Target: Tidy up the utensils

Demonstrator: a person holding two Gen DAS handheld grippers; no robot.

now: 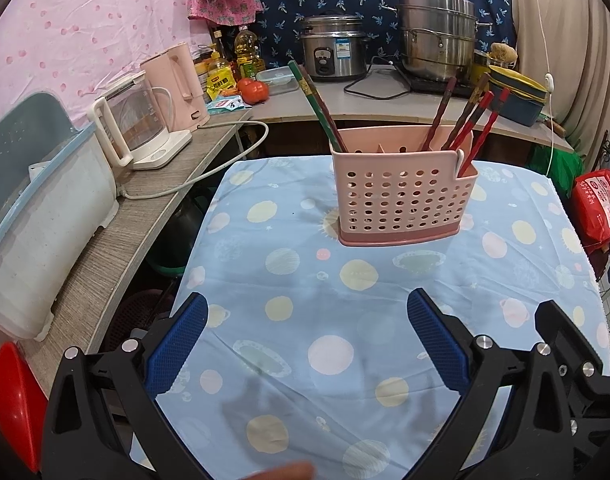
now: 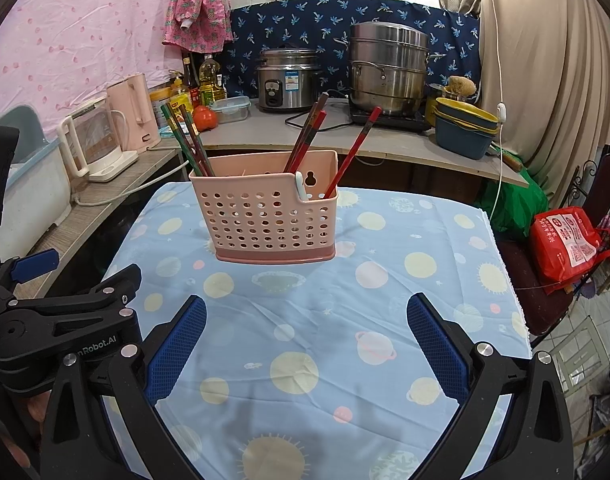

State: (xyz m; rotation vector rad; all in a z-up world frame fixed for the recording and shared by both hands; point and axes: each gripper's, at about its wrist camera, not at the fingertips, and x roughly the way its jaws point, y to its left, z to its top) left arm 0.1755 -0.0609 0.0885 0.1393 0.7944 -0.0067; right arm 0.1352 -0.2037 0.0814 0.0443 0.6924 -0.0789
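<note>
Holder [image 2: 271,216] with chopsticks [image 2: 353,150] on cloth [image 2: 385,320].
Left gripper [image 1: 307,340] body reads "nRobot.AI"; it and right gripper [image 2: 307,340] gape wide, holding nothing.

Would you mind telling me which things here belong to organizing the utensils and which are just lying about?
Job in hand:
pink utensil holder
green chopsticks
red chopsticks
left gripper, open
right gripper, open

Lying about:
rice cooker
steamer pot
glass kettle
tomato
red bag
</note>
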